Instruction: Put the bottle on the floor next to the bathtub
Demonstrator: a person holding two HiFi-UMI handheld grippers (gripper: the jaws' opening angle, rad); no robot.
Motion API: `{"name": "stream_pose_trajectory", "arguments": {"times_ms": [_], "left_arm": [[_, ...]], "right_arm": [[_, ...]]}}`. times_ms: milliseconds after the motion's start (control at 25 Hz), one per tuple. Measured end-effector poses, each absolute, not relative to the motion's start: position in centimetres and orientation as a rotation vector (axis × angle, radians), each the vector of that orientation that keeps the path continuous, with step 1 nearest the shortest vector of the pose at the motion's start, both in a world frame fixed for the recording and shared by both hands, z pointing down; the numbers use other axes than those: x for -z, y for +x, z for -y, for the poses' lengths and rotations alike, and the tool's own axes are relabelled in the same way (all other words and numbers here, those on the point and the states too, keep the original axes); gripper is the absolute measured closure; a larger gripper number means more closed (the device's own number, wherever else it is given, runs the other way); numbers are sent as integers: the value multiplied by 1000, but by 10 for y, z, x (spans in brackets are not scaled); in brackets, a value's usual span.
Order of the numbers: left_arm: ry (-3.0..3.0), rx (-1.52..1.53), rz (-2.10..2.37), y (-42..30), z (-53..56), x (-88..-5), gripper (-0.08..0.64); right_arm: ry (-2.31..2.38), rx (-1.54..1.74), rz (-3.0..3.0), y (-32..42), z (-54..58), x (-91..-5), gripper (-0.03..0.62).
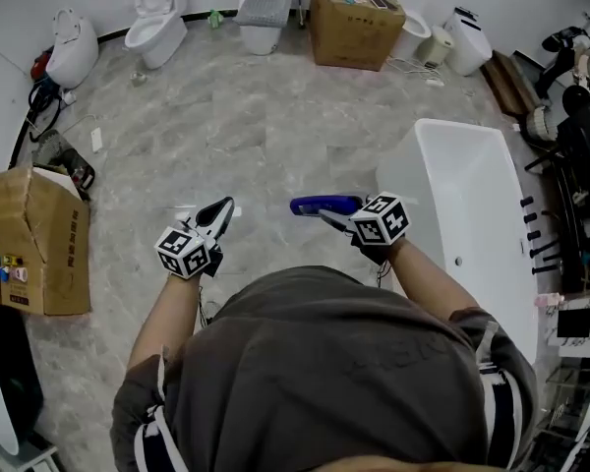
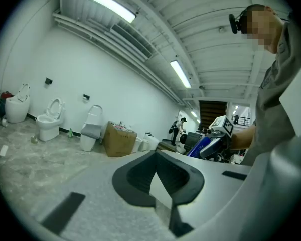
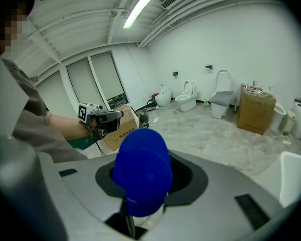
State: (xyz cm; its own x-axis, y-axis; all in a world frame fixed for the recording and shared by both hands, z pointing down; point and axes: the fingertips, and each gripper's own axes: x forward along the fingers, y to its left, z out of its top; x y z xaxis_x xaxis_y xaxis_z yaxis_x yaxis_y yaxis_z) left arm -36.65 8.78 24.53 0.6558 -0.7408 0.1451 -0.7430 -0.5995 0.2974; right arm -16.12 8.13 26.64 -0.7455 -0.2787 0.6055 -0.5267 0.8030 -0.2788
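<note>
The right gripper (image 1: 338, 216) has its jaws partway apart and clamped on the blue bottle (image 1: 324, 206). In the right gripper view the bottle's rounded end (image 3: 142, 173) fills the gap between the dark jaw pads. The bottle looks like glossy, deep-blue plastic, smooth and cylindrical with a domed end. It is held lying roughly level in the air, pointing away from the bathtub (image 1: 492, 180), above the floor (image 1: 246, 136) just beside the tub's near end. The left gripper (image 1: 223, 208) has its jaws pressed together; in its own view they meet along a thin seam with nothing between them (image 2: 155, 170). It hangs near the bottle's free end without touching it. Both grippers have pale grey matte bodies with black padded jaw faces, and each carries a white cube printed with black square markers. The bathtub is a smooth white freestanding shell, rectangular with rounded corners and a thin rim. The floor is polished grey tile with pale marble veining (ceiling lights show as faint sheen on it). Farther off stand a white ceramic toilet (image 1: 157, 23), a brown cardboard box (image 1: 349, 23) with items in it, and a second, creased cardboard box (image 1: 39, 249) at the left.
</note>
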Motion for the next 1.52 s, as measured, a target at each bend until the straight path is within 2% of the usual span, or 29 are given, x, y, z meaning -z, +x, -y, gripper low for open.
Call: {"name": "stream_pose_trajectory", "arguments": {"times_ms": [240,480,680,920,1520], "left_arm": [[2435,-61,1105,-157,-43,-280,555],[2448,-197,999,-54,-10,-322,555],[2470,-278,893,-17,20,-392,555],[2420,-379,801,11,40,-515,555],[2185,-518,680,17,9,-827,555]], "right_arm": [[610,-618,2343,34,-34,-296,456],[702,-733,2246,136,-11,-362,456],[816,-772,2120,181,11,-450,456],[919,-830,1901,232,16,-599,456],[1000,-895,1563,298,-13,-958,456]]}}
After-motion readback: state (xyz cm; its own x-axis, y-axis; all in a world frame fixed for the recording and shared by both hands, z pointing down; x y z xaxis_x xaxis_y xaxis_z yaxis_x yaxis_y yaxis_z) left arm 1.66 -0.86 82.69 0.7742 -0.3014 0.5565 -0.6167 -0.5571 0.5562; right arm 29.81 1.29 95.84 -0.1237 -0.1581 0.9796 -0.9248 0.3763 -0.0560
